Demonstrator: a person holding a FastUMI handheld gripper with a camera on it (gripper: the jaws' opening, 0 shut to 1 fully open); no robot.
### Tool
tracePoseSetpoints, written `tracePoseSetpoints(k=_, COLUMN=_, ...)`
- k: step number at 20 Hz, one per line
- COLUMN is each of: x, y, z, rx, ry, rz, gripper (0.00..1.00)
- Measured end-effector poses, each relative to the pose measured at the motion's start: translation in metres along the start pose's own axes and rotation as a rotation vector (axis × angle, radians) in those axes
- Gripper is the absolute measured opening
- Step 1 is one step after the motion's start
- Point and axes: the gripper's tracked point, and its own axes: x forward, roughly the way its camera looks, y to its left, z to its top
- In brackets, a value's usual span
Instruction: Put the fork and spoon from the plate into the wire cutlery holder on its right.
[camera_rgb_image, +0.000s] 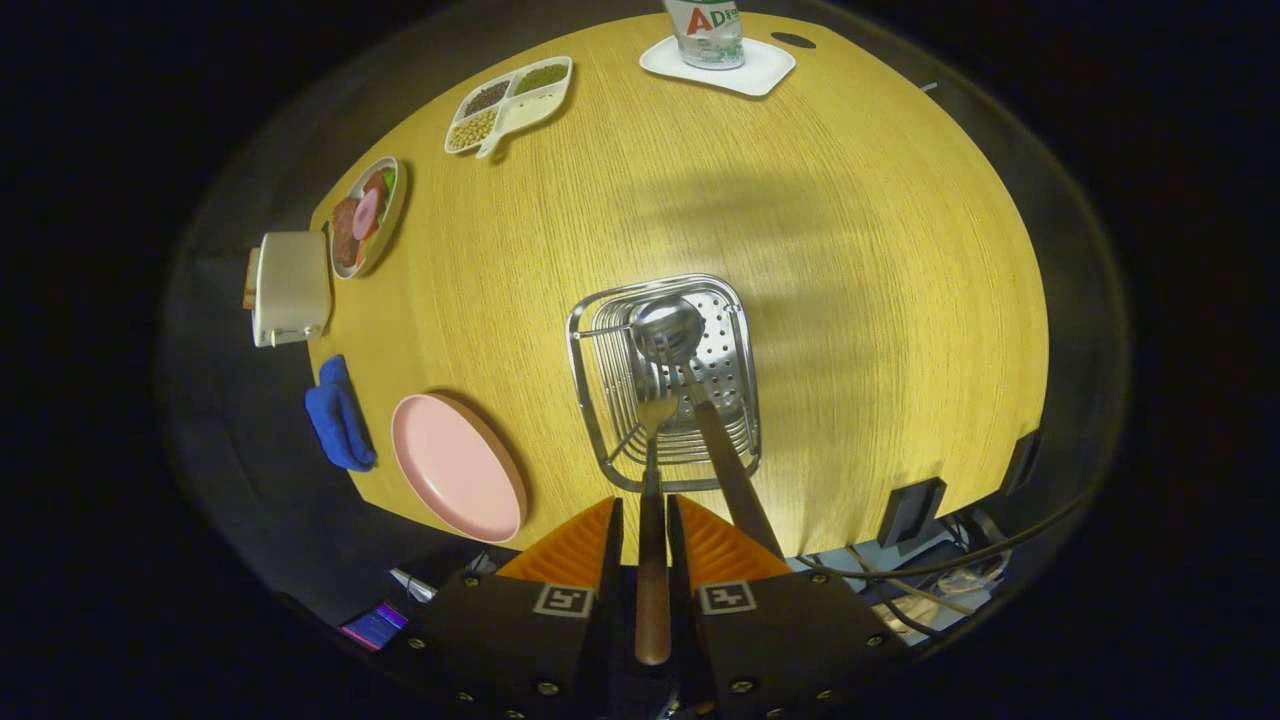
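Gripper (645, 525) fingers closed narrow on the fork (651, 560), its wooden handle clamped between them, steel tines reaching just ahead over the wire cutlery holder (590, 400); spoon (690, 370) already inside, polished bowl up, dark handle leaning toward the fingers; smooth round pink plate (458, 468) beside, on grained table (850, 250).

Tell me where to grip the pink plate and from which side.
Take the pink plate by its raised rim on the edge nearest the gripper, one finger inside, one outside. It lies flat left of the wire holder, so nothing else sticks up. First the gripper must release the fork.
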Motion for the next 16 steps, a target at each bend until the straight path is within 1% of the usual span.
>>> tracePoseSetpoints(k=1, x=-0.003, y=0.005, z=0.0, rx=0.006, ry=-0.003, rz=0.016, gripper=0.41)
tracePoseSetpoints(k=3, x=-0.006, y=0.007, z=-0.004, rx=0.005, ry=-0.006, rz=0.025, gripper=0.57)
tracePoseSetpoints(k=16, x=-0.027, y=0.009, z=-0.013, rx=0.008, ry=-0.108, rz=0.031, gripper=0.57)
